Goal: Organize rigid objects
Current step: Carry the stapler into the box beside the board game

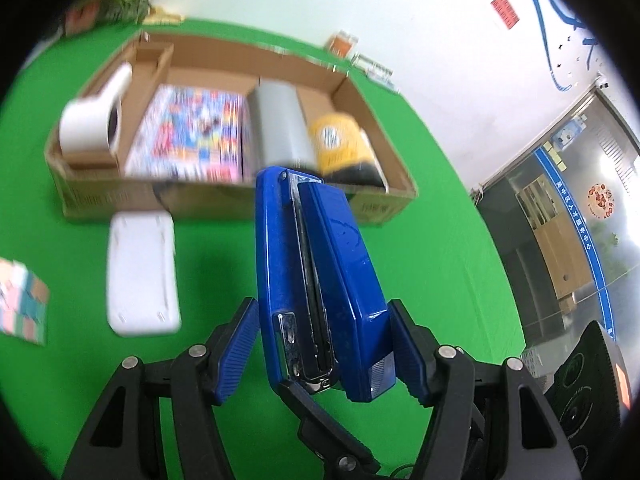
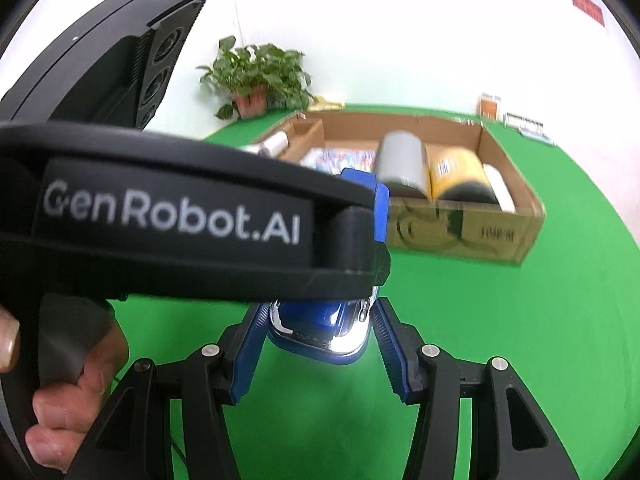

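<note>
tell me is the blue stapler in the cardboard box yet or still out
Out. The blue metal stapler is held above the green tabletop between the left tongs, short of the brown cardboard box.

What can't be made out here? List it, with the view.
Right wrist view: stapler mostly hidden behind left gripper; whether right gripper touches it is unclear.
Left wrist view: book cover and can label in box are blurred.
Left wrist view: card cut off by left edge.
</note>
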A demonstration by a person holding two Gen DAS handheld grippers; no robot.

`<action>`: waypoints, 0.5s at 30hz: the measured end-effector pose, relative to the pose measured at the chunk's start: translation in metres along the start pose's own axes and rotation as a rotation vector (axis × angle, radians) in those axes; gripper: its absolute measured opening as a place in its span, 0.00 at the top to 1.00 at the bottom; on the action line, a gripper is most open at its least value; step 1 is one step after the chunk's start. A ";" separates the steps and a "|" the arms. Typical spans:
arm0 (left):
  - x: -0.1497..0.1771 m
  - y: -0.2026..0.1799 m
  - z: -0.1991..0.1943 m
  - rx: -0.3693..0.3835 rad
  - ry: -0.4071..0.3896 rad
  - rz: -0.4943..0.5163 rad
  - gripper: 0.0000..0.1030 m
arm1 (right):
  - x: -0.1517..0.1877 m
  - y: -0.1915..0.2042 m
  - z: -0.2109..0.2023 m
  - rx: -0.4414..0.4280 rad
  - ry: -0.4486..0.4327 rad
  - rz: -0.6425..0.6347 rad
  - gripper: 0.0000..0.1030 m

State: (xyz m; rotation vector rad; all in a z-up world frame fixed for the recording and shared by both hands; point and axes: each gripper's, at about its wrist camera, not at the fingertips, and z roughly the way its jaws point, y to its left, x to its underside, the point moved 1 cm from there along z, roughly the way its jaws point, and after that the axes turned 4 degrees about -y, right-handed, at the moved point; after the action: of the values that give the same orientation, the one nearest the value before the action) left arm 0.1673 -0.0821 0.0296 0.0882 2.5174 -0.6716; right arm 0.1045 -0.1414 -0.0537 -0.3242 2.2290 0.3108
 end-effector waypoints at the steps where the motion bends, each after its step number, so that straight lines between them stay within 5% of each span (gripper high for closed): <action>1: -0.006 0.002 -0.003 -0.001 -0.013 0.008 0.38 | -0.009 0.002 0.000 -0.001 -0.013 -0.003 0.51; 15: -0.087 0.026 -0.040 -0.005 -0.149 0.065 0.38 | -0.104 0.025 0.023 -0.009 -0.114 -0.061 0.51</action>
State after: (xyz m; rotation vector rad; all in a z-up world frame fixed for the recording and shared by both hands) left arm 0.2284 -0.0345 0.0918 0.1137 2.3625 -0.6228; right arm 0.1765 -0.0976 0.0157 -0.3694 2.1023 0.2989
